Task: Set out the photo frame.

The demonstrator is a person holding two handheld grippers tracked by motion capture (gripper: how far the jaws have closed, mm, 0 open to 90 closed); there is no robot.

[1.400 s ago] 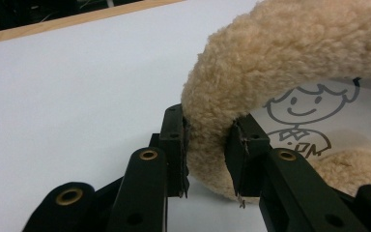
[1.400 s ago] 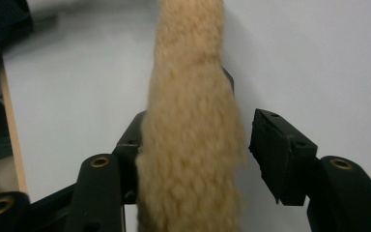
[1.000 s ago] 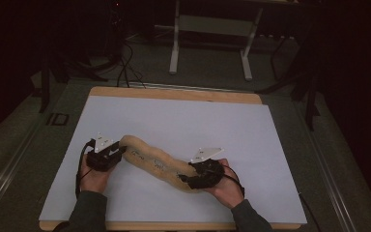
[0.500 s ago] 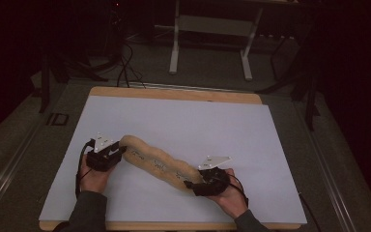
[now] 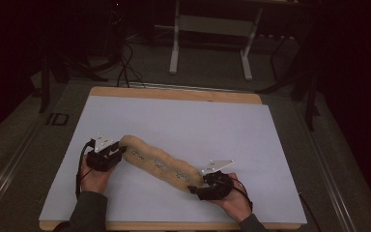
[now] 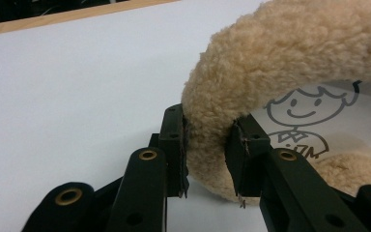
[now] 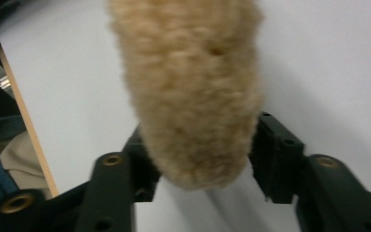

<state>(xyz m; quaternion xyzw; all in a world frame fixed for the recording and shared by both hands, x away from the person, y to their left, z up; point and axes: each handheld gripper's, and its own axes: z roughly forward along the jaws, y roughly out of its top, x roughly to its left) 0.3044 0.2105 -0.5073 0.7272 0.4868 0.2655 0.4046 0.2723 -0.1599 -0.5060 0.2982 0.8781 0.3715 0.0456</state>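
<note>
Lying diagonally across white table sheet (image 5: pixel 251 130): long tan fleece piece (image 5: pixel 159 164), ends toward person's two hands. Left gripper (image 6: pixel 206 145) clamped on near-left end, pads pressing pile (clear panel with cartoon-figure print visible beside it). Right gripper (image 7: pixel 200 150) at other end, fleece tip between jaws; jaws just been closing, left pad touching pile, right pad narrowly clear. Wooden table edge (image 5: pixel 174 93) beyond sheet.

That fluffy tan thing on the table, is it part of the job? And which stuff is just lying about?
Part of the job:
fluffy roll
left gripper, clamped on one end
right gripper, jaws just closing around the other end

Just lying about:
table
metal stand
floor cables
</note>
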